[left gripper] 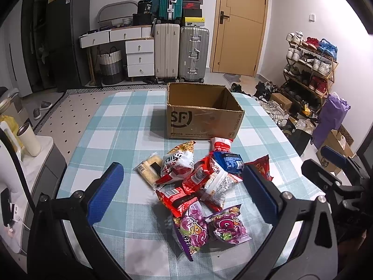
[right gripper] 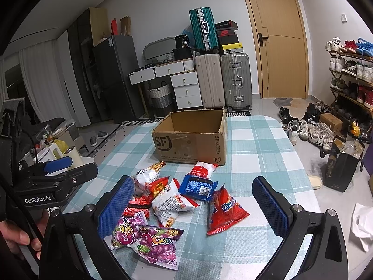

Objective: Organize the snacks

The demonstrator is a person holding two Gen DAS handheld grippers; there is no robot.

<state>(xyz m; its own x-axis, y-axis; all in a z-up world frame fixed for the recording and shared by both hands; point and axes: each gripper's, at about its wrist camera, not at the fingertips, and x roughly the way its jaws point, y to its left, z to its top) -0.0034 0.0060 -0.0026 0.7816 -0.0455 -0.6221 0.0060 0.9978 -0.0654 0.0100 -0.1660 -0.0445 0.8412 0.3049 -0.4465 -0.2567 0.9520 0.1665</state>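
— Blue ribbed pads are seen on both tools; how are the jaws set?

— The left gripper [left gripper: 184, 193] is spread wide above the snack pile [left gripper: 198, 186], nothing pinched between its pads. The right gripper [right gripper: 198, 207] is likewise held wide apart and empty, with the packets framed between its fingers.

— What is found in the pile?

— Two purple grape-candy bags [right gripper: 146, 240] are laid nearest the cameras, overlapping each other. Behind them red and white packets [right gripper: 172, 200] are heaped, a blue wrapped biscuit pack [right gripper: 198, 186] is propped on top, and a red chip bag [right gripper: 223, 210] is lying apart at the pile's right side. A pale yellow bar [left gripper: 149, 168] is tucked at the left edge, seen only from the left wrist.

— And the container?

— A brown cardboard box [left gripper: 202, 116] printed "SF" is stood open on the checked tablecloth [left gripper: 121, 126], just beyond the pile. A red-and-white packet [left gripper: 221, 144] is lying close against its front wall. The inner walls are shown bare; the box floor is hidden by the front wall, so its contents cannot be told.

— Anything else near?

— A hand [right gripper: 16, 235] is wrapped round the left tool's handle at the right-wrist view's lower left.
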